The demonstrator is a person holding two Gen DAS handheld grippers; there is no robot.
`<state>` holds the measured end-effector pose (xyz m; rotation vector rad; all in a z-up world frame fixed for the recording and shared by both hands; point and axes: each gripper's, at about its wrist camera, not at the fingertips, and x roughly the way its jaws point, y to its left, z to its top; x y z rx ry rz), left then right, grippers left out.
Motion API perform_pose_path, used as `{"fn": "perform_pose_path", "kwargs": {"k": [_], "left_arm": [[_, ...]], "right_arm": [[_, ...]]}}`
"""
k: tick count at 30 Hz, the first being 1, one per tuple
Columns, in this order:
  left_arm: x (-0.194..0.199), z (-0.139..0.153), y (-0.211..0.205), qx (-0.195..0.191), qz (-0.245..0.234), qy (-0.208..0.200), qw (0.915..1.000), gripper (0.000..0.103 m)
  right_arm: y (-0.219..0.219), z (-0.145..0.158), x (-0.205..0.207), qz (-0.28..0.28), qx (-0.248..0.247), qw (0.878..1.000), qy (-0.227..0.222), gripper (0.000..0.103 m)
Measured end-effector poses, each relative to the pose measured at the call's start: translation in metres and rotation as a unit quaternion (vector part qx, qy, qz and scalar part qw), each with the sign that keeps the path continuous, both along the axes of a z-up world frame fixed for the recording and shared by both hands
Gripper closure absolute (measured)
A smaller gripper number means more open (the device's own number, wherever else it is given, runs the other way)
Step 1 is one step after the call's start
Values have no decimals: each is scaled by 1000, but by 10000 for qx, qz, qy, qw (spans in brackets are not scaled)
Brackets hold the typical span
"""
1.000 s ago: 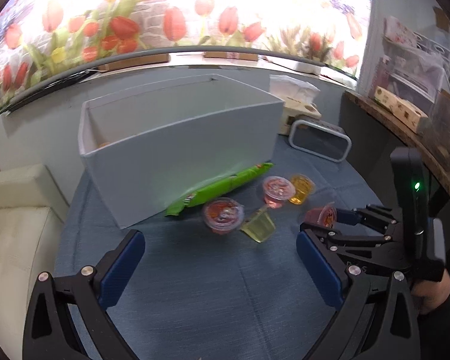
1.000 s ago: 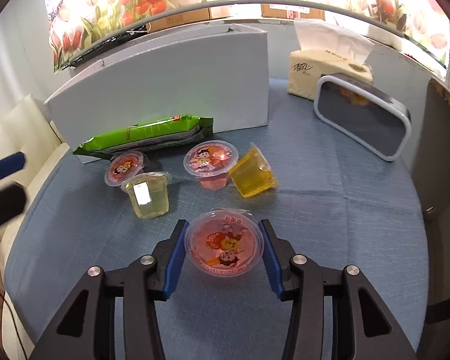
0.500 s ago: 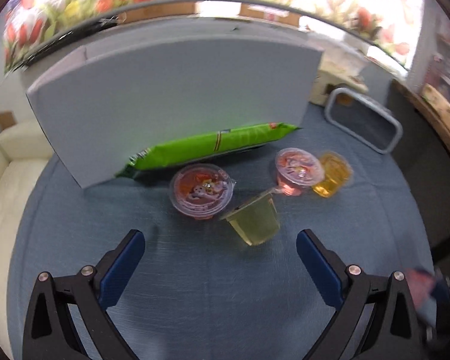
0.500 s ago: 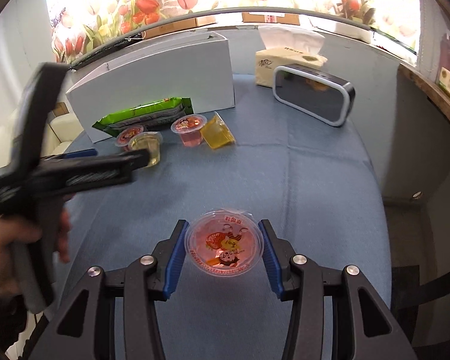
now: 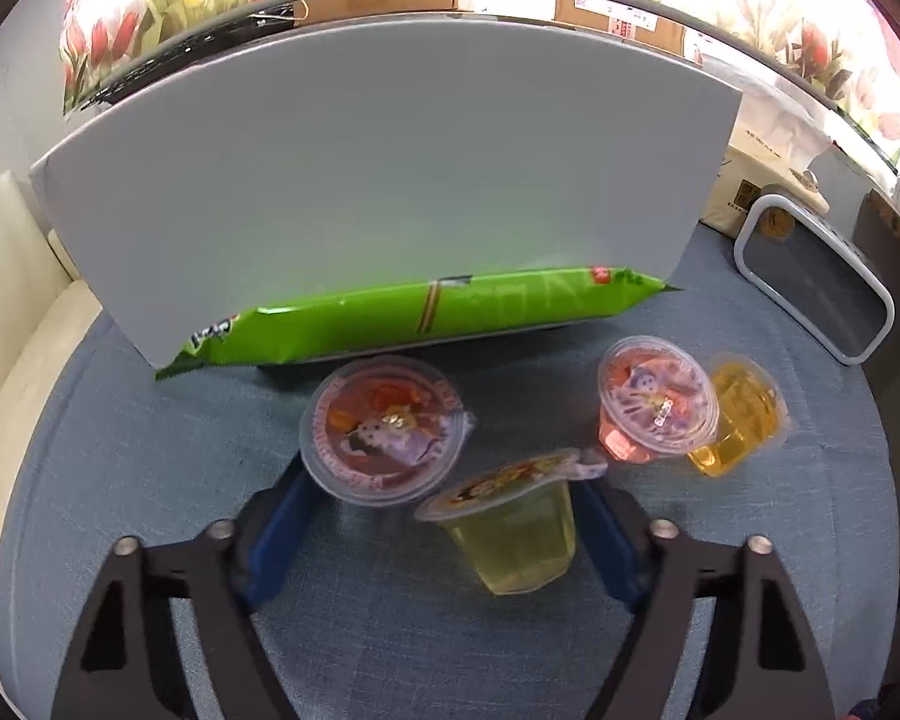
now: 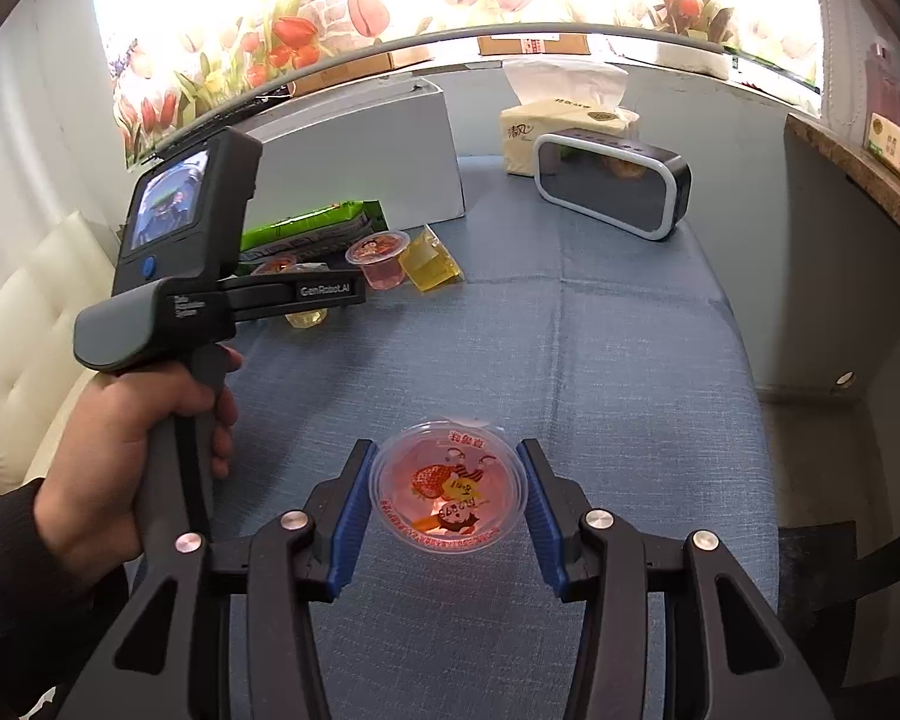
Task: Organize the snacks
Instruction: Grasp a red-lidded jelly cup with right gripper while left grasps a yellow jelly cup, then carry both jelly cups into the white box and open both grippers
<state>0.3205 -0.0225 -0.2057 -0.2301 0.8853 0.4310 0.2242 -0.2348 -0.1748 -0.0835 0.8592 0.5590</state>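
In the left wrist view my left gripper (image 5: 444,516) hangs low over the blue tablecloth, its jaws closing. Between its blue pads (image 5: 282,534) sit a red jelly cup (image 5: 384,432) and a tilted yellow-green jelly cup (image 5: 510,534); no firm press on either shows. A pink jelly cup (image 5: 654,408) and an orange one (image 5: 744,426) lie just right of them. A green snack packet (image 5: 426,312) leans on the white box (image 5: 390,180). My right gripper (image 6: 444,462) is shut on a strawberry jelly cup (image 6: 447,498), held well back from the group.
A tissue box (image 6: 558,120) and a black speaker with a white rim (image 6: 612,186) stand at the back right of the round table (image 6: 630,360). A cream sofa (image 6: 24,324) lies to the left. A person's hand (image 6: 126,420) holds the left gripper's handle.
The left gripper dropped and moved in on the cups, and its jaws narrowed around the red and yellow-green ones. The right gripper drew back from the group with the strawberry cup.
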Motion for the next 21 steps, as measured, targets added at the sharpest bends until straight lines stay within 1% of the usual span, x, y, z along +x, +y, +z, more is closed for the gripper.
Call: {"fn": "perform_pose_path", "kwargs": {"k": [1, 2, 3, 4, 8, 11, 17, 21], "left_arm": [[2, 0, -2, 12, 8, -3, 10000, 35], [3, 1, -3, 19, 17, -7, 10000, 41], [4, 2, -6, 30, -3, -6, 10000, 52], [4, 2, -8, 50, -17, 5, 10000, 55], [1, 2, -11, -32, -78, -75, 9999, 55], [-10, 2, -10, -91, -159, -128, 9998, 55], [-44, 17, -12, -142, -367, -306, 9988, 55], [-69, 35, -7, -154, -462, -482, 9976, 55]], "right_arm": [[0, 0, 0, 0, 7, 10000, -8, 52], [-1, -1, -1, 3, 19, 10000, 9, 52], [-1, -1, -1, 1, 37, 10000, 21, 52], [-1, -1, -1, 2, 42, 10000, 25, 52], [-4, -2, -2, -15, 54, 10000, 37, 52], [-6, -2, -3, -42, 41, 10000, 33, 52], [-6, 3, -7, -84, 68, 9999, 4, 52], [-1, 11, -13, -29, 92, 9999, -78, 52]]}}
